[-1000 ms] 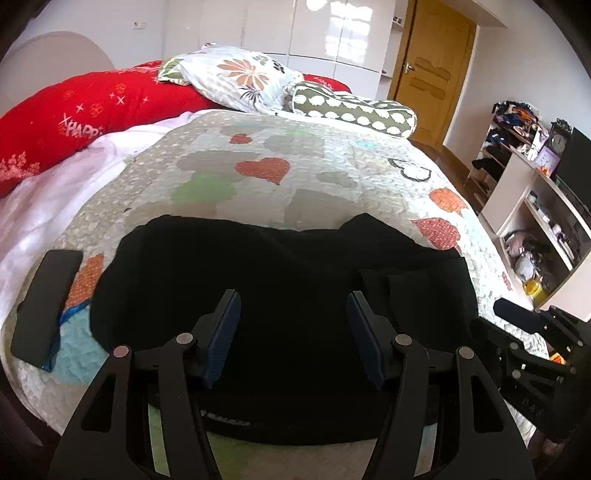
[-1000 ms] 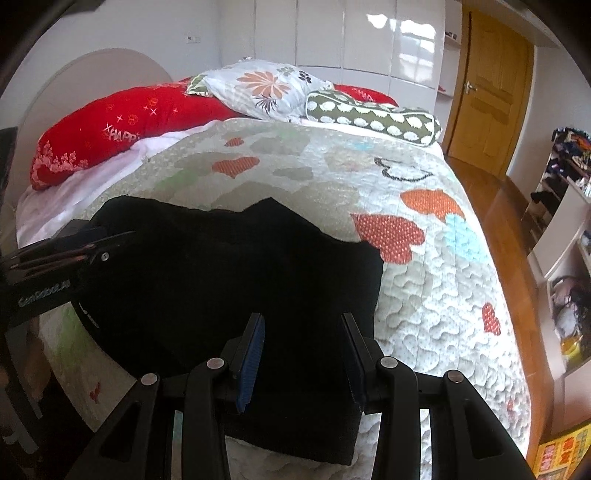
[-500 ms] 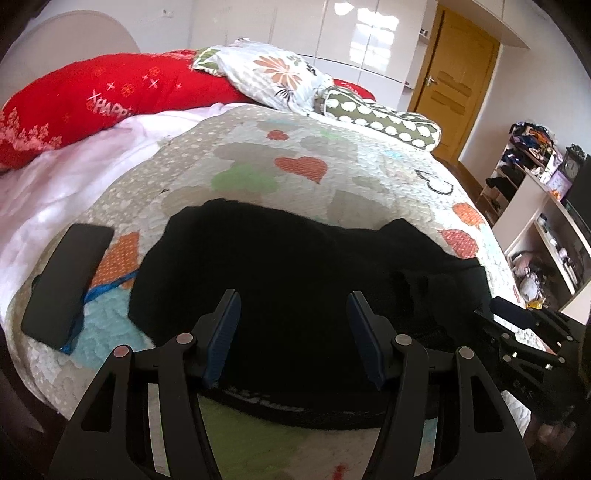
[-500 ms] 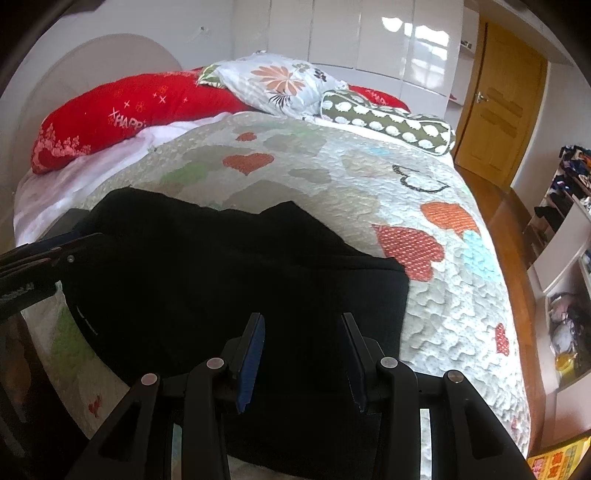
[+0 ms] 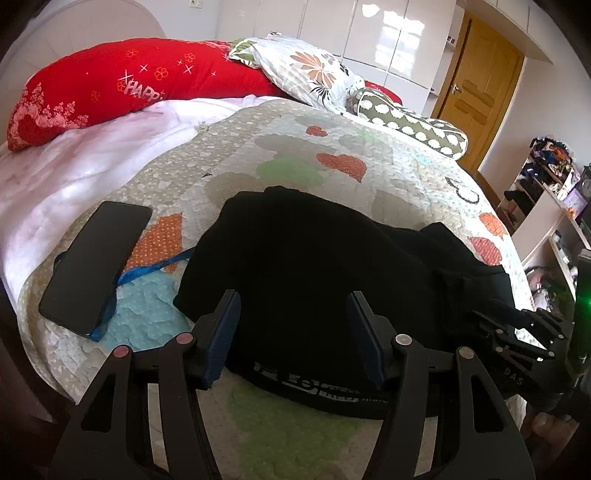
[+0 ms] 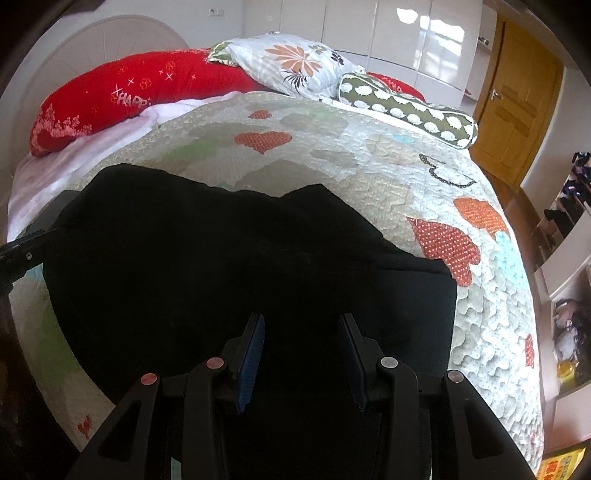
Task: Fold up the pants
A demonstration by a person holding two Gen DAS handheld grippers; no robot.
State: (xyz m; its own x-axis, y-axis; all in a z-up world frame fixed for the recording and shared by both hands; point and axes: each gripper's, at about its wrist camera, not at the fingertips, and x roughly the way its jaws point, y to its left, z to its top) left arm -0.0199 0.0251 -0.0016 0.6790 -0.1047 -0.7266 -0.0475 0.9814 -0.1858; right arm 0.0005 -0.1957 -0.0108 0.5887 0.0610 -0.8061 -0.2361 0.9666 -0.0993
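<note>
- The left gripper [image 5: 293, 332] has its jaws spread wide with nothing between the blue pads [image 5: 223, 334]; it hangs above the near edge of the black pants [image 5: 314, 266], just over the waistband [image 5: 321, 393] with its pale lettering.
- The right gripper [image 6: 301, 356] has its jaws narrower but parted, pads apart and gripping nothing, above the black cloth near the right-hand side of the garment.
- The pants lie bunched and partly folded across the near end of the bed, on a quilted bedspread [image 6: 388, 158] patterned with hearts; their far edge is uneven, with a peak near the middle.
- In the left wrist view the right gripper's black frame shows at the right edge, by the pants' right end.
- A black phone [image 5: 96, 266] lies face-up on the quilt to the left of the pants, close but apart from them, with a blue strap [image 5: 147, 271] running from under it toward the cloth.
- At the head of the bed: a long red pillow [image 5: 122, 88], a floral pillow [image 5: 306, 74] and a green bolster [image 5: 410, 127] with white shapes.
- Beyond are white wardrobe doors [image 6: 369, 33], a wooden door [image 5: 476, 88] and cluttered shelves [image 5: 546, 206] on the right.
</note>
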